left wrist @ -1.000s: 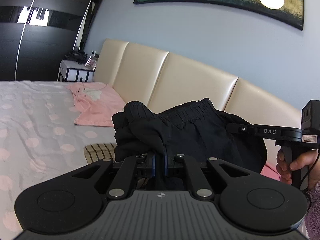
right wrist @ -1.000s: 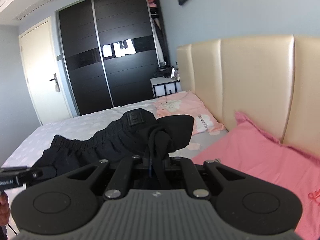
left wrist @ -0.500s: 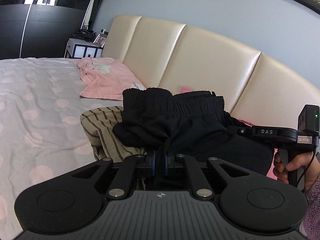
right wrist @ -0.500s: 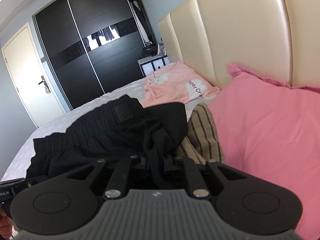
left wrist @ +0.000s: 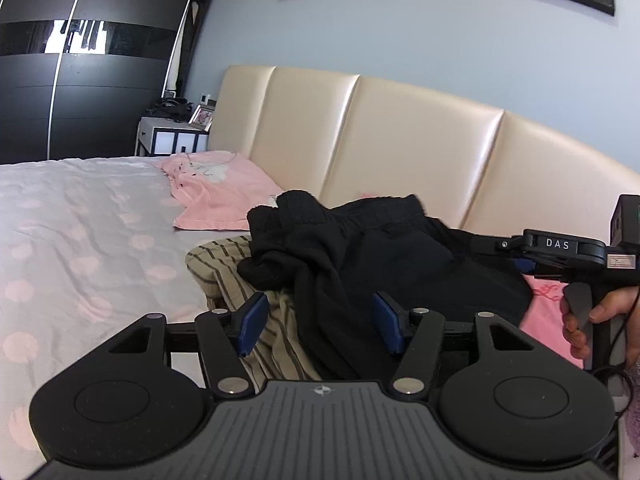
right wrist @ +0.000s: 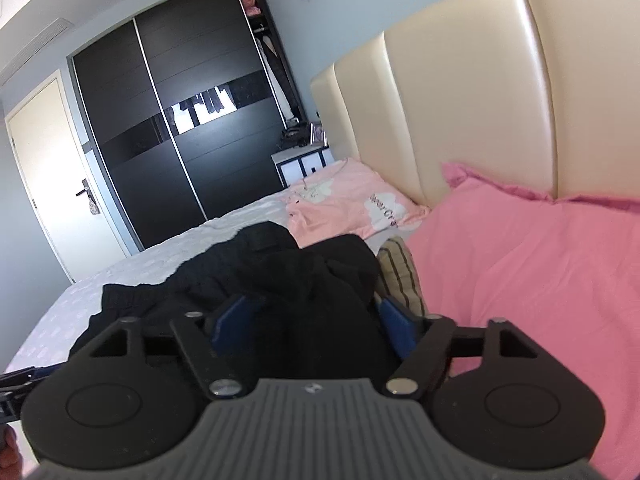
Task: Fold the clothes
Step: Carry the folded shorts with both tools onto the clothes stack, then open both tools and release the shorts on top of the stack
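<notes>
Black shorts (left wrist: pixel 360 256) lie bunched on top of a folded striped beige garment (left wrist: pixel 224 276) on the bed, near the headboard. My left gripper (left wrist: pixel 320 324) is open, its blue pads wide apart with a black fold lying loose between them. My right gripper (right wrist: pixel 310 328) is open too, its jaws wide around the black cloth (right wrist: pixel 304 280). The striped garment (right wrist: pixel 400 276) shows just right of the shorts in the right wrist view. The right gripper also shows in the left wrist view (left wrist: pixel 560 252), held by a hand.
A pink shirt (left wrist: pixel 216 192) lies flat on the polka-dot sheet (left wrist: pixel 80 240) further up the bed. A pink pillow (right wrist: pixel 540 272) sits against the cream padded headboard (left wrist: pixel 400 140). A nightstand (left wrist: pixel 172 140) and a dark wardrobe (right wrist: pixel 180 140) stand beyond the bed.
Both grippers were shut on the black shorts and carried them down onto the striped garment. Now both have opened and the shorts rest on the pile.
</notes>
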The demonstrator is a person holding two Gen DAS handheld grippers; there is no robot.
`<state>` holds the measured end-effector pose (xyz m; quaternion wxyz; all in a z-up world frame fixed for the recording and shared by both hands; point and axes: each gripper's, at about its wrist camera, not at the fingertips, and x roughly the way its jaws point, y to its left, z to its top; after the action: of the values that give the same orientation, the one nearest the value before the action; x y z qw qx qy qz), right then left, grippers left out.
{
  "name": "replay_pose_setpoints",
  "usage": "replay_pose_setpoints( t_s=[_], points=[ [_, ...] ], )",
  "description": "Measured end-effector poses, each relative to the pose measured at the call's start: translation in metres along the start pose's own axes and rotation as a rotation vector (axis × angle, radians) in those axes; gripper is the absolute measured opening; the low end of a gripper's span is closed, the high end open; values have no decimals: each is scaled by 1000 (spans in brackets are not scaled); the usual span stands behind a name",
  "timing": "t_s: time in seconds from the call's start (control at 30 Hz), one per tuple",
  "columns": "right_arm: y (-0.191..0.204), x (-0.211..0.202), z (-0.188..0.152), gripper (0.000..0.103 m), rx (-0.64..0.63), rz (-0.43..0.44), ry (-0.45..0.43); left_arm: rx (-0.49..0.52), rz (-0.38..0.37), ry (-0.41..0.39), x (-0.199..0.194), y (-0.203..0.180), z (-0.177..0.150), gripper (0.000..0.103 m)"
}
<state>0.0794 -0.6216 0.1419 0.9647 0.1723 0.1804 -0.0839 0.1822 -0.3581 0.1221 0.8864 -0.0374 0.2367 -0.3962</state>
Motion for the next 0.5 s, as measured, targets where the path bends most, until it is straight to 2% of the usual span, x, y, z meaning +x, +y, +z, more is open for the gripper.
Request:
replay_pose_setpoints(
  t_s=[0.13,0.27,0.5],
  points=[
    [18,-31,3,88,-29,-15,-25,7,-4,15,-34,-6,-1,67],
    [48,-57,-1,96,-103,-1,-34,66,7,-16,-76,-12,-3,74],
    [127,-95,-23,101,-205,64,-49,134,75,-88,-153,-9,-8,76]
  ],
)
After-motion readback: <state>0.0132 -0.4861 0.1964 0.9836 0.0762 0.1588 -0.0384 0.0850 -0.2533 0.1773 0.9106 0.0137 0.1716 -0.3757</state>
